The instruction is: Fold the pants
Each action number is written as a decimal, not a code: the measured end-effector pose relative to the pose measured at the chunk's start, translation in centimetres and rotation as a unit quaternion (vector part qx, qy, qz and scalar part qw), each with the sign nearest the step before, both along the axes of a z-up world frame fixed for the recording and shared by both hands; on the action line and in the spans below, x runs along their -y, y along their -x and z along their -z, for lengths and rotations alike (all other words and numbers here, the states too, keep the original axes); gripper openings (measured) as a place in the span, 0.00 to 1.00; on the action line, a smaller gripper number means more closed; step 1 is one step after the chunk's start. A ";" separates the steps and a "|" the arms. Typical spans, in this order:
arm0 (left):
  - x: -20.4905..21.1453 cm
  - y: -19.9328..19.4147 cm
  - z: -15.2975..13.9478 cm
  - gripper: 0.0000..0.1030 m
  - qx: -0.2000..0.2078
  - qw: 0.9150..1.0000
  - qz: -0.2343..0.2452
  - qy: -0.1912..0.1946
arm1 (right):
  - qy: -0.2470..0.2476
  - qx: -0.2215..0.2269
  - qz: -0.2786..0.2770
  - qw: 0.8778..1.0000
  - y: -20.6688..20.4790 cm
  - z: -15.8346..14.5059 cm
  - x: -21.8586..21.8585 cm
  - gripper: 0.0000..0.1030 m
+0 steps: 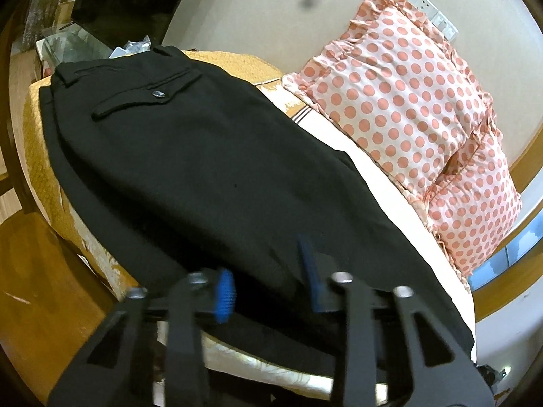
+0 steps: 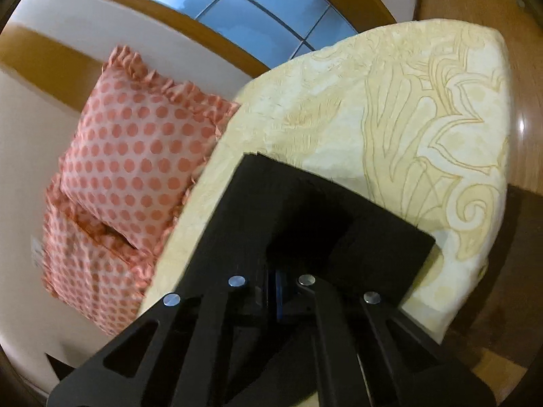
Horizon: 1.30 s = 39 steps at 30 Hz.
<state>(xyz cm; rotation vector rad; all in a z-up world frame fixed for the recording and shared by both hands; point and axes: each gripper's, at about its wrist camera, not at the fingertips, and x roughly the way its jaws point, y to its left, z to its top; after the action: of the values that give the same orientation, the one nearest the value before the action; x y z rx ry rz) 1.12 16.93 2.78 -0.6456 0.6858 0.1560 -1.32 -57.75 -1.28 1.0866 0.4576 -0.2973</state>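
— Two views, and both show the black pants (image 1: 190,156). Where do they lie?

— Spread along the bed (image 1: 40,125), on its yellow patterned cover. In the left wrist view the waistband is at the far end, with a buttoned back pocket (image 1: 149,96) facing up. The cloth runs from there down toward the left gripper (image 1: 268,288).

— Is that gripper grasping them?

— Its blue fingertips (image 1: 224,293) stand apart with black cloth between them, but I cannot tell whether the pads press on it (the near edge is blurred and dark).

— And the right gripper (image 2: 276,293)?

— Clenched. Its fingers meet in the middle of the right wrist view, and the hem end of the pants (image 2: 305,203) hangs from just ahead of them, over the pale cover (image 2: 390,108). It looks pinched on the fabric.

— What else is nearby?

— Two pink pillows with orange dots (image 1: 400,101), stacked against the wall beside the bed. A window (image 2: 237,10) with a wooden frame sits above them in the right wrist view. Wooden floor (image 1: 37,271) shows beyond the bed's edge.
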 end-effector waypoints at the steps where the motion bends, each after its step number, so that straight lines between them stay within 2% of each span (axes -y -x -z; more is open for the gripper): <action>1: 0.0 -0.1 -0.1 0.16 -0.003 1.000 0.005 -0.002 | 0.024 0.015 0.002 1.000 0.6 -1.1 -0.4 0.02; 3: 0.1 0.3 -0.4 0.10 0.000 1.000 0.013 -0.010 | 0.073 0.022 0.008 0.997 1.9 -2.9 -1.4 0.02; 5: 0.2 0.9 -0.6 0.08 0.002 0.999 0.022 -0.023 | 0.091 0.012 0.016 0.996 3.1 -3.3 -1.8 0.02; 8: 0.1 1.9 -0.1 0.07 -0.005 0.999 0.030 -0.029 | 0.072 -0.023 0.023 0.997 4.0 -1.4 -1.5 0.02; 11: -0.3 2.6 1.1 0.04 -0.010 0.999 0.030 -0.017 | 0.035 -0.033 0.028 0.998 4.5 0.7 -1.2 0.02; 16: 0.0 3.5 1.2 0.05 0.000 0.999 0.024 -0.024 | 0.040 -0.033 0.024 0.998 4.4 0.5 -1.1 0.02; 20: -0.2 4.1 1.2 0.12 0.015 1.000 0.013 -0.018 | 0.041 -0.034 0.023 0.998 4.3 0.8 -1.1 0.02; 24: -1.2 4.5 0.7 0.27 0.028 1.000 -0.004 -0.012 | 0.039 -0.035 0.026 0.998 4.1 0.7 -1.1 0.02; 27: -1.5 4.6 0.8 0.28 0.026 1.000 -0.004 -0.012 | 0.043 -0.038 0.027 0.998 3.5 0.6 -1.1 0.02; 32: -0.7 5.2 0.9 0.25 0.022 0.999 0.001 -0.048 | 0.071 -0.056 0.018 0.996 3.4 0.2 -1.5 0.03; 33: -0.7 5.3 0.8 0.27 0.022 0.998 0.002 -0.051 | 0.069 -0.057 0.020 0.996 3.7 0.1 -1.3 0.04; 35: -1.1 5.8 0.5 0.38 0.031 0.998 -0.005 -0.049 | 0.067 -0.051 0.030 0.996 4.4 -0.1 -0.7 0.10; 36: -1.3 6.2 0.2 0.55 0.034 0.997 -0.021 -0.061 | 0.068 -0.048 0.038 0.996 4.8 -0.2 -0.4 0.15; 37: -1.5 6.8 -0.2 0.67 0.042 0.995 -0.046 -0.079 | 0.071 -0.045 0.051 0.995 5.2 -0.4 0.0 0.18; 38: -1.8 7.4 -0.8 0.68 0.055 0.992 -0.068 -0.095 | 0.074 -0.042 0.064 0.994 5.7 -0.6 0.4 0.31; 39: -1.9 7.7 -1.2 0.69 0.063 0.989 -0.083 -0.106 | 0.079 -0.040 0.076 0.993 6.0 -0.8 0.6 0.51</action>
<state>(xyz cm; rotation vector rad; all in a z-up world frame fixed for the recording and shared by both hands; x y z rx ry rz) -6.59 18.87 3.98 -0.5030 0.4849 0.3338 -7.35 -58.39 -0.47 0.9584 0.4173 -0.5044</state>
